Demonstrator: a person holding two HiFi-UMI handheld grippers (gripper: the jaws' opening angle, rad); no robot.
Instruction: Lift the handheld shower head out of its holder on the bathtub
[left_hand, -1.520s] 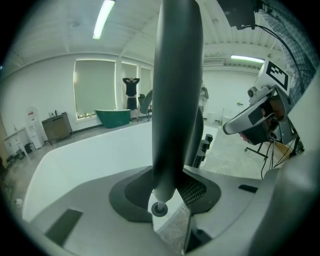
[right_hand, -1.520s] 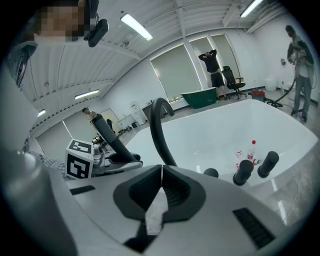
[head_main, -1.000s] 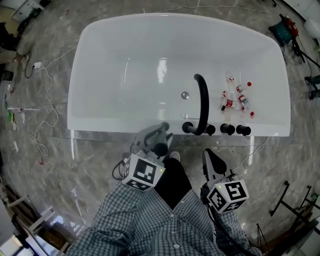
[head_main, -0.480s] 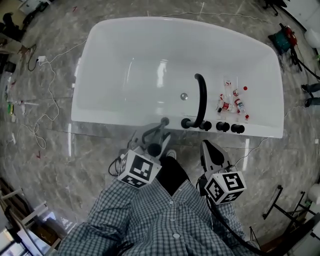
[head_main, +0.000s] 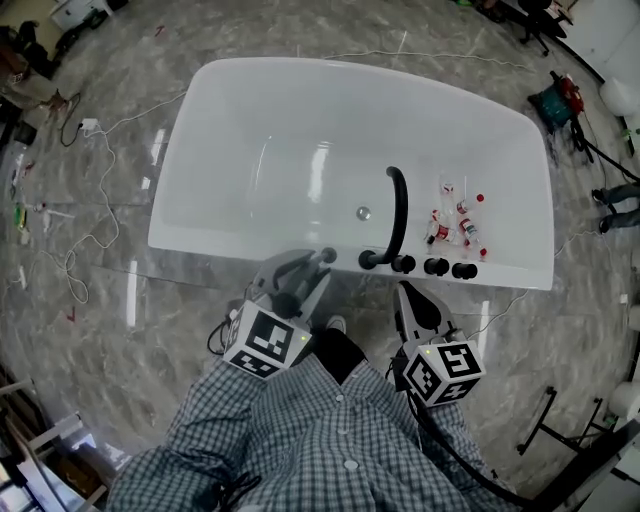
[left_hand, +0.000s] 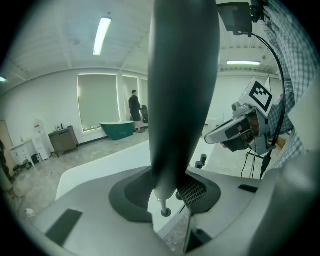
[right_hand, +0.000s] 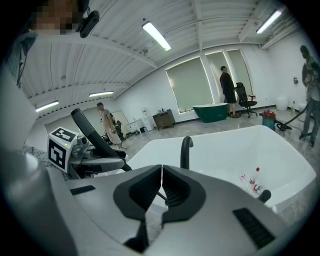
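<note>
Raised since the earlier frame, the shower head (left_hand: 182, 100) is clamped in the left gripper (head_main: 297, 283), clear of the bath (head_main: 250, 130) rim at 6 o'clock. Right gripper (right_hand: 161, 192) jaws are closed, empty. Lift judged complete; steady hold required.

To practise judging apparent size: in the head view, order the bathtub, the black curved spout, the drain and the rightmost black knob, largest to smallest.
1. bathtub
2. black curved spout
3. rightmost black knob and drain: both small round spots, too alike to rank.
</note>
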